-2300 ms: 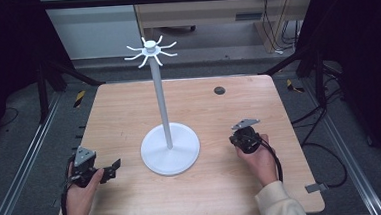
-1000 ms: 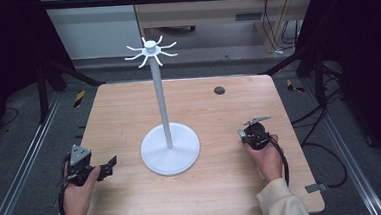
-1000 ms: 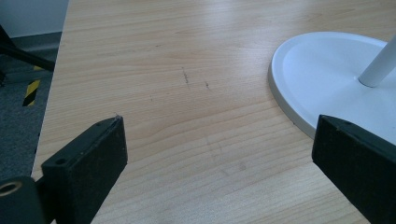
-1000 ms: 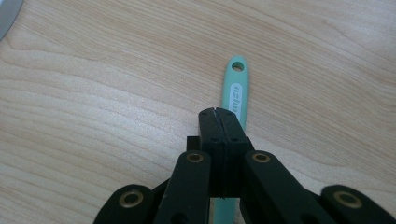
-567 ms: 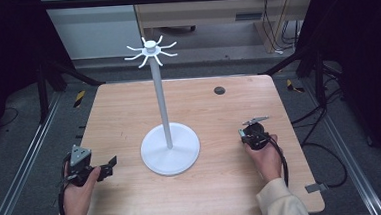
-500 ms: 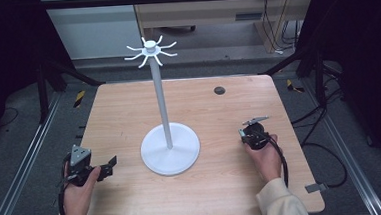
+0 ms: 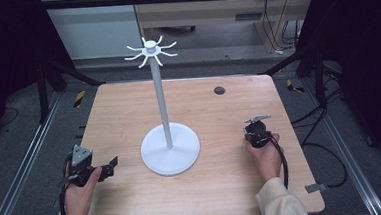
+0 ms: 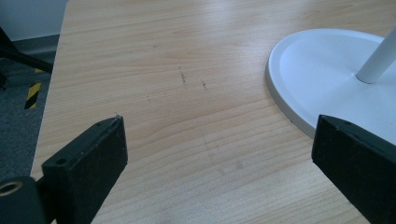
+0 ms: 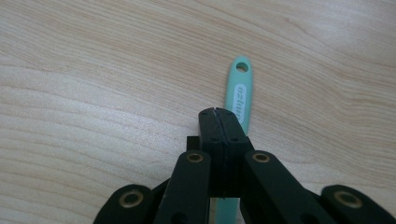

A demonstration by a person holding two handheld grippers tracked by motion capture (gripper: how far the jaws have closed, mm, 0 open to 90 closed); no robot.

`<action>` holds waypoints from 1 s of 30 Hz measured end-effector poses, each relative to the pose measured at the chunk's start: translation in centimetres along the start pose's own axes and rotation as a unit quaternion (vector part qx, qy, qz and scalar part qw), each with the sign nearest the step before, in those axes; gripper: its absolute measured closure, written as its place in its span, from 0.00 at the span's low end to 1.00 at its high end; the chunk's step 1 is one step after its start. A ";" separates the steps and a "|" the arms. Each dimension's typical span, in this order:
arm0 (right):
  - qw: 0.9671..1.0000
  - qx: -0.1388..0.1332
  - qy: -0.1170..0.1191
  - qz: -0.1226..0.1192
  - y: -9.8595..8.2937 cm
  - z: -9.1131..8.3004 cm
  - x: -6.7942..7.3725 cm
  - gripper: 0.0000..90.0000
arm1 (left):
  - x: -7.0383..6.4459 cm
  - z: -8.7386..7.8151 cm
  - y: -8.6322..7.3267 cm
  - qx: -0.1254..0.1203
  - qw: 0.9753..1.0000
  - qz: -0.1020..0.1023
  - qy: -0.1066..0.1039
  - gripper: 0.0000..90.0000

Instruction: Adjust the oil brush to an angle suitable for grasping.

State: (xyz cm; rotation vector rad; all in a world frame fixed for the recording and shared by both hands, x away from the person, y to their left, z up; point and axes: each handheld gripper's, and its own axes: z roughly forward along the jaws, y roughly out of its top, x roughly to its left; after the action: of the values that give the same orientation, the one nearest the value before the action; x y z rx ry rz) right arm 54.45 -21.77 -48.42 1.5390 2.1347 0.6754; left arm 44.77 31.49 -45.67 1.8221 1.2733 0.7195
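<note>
On the light wooden table [image 7: 128, 111], a tall white stand with a round disc base and a crown of curved hooks on top [image 7: 166, 139] sits at the centre, likely so either hand can reach the hooks. The right gripper [image 9: 219, 112], at about four o'clock from the stand's base in the high view, is held low over the table with its black jaws pressed flat together; a slim mint-green plastic handle with a hanging hole at its tip [image 9: 239, 95] runs under or between them and out beyond the tips, but I cannot tell for certain whether the jaws pinch it or merely lie over it. The hole suggests the handle is meant to go on one of the hooks, which would explain taking it near the middle and leaving the holed end free. White lettering sits in an oval on the handle, too blurred and partly covered to read. The left gripper [image 8: 219, 158], at about eight o'clock from the base, rests with its jaws spread wide and nothing between them, the base's rim just ahead, apparently waiting.
</note>
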 end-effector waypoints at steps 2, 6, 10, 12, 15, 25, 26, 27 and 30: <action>1.000 0.000 0.001 0.005 0.0 0.0 -0.1 1.00 | -0.1 0.0 -0.1 0.000 1.000 0.000 -0.001 0.03; 0.999 -0.024 0.027 0.035 -0.4 -1.3 -1.0 1.00 | -0.3 0.1 -0.1 0.006 1.000 0.003 -0.006 0.03; 0.998 -0.034 0.031 0.046 -0.9 -2.3 -1.6 1.00 | -0.5 0.4 -0.1 0.011 1.000 0.000 -0.013 0.03; 0.997 -0.037 0.034 0.053 -1.2 -2.9 -2.0 1.00 | -0.6 0.4 -0.1 0.007 1.000 0.000 -0.015 0.03; 0.996 -0.044 0.040 0.065 -1.4 -3.8 -2.6 1.00 | -0.7 0.4 0.0 0.010 0.999 -0.007 -0.033 0.03; 0.999 -0.032 0.032 0.027 0.1 -7.6 -1.1 1.00 | -1.3 0.4 0.4 0.001 0.999 0.003 -0.053 0.04; 0.999 -0.027 0.039 0.023 0.3 -8.2 -0.7 1.00 | -1.4 0.5 0.4 0.002 0.999 0.009 -0.053 0.04; 0.999 -0.027 0.039 0.023 0.3 -8.2 -0.7 1.00 | -1.5 0.6 0.5 0.002 0.999 0.014 -0.052 0.04; 0.999 -0.016 0.041 0.019 0.4 -8.6 -0.4 0.99 | -1.6 0.8 0.5 0.007 0.999 0.028 -0.038 0.04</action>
State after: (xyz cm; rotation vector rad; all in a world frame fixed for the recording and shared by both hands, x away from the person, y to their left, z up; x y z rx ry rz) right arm 49.75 -23.25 -41.35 1.5628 2.1480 0.7947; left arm 45.16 29.67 -45.68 1.8845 1.1842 0.6670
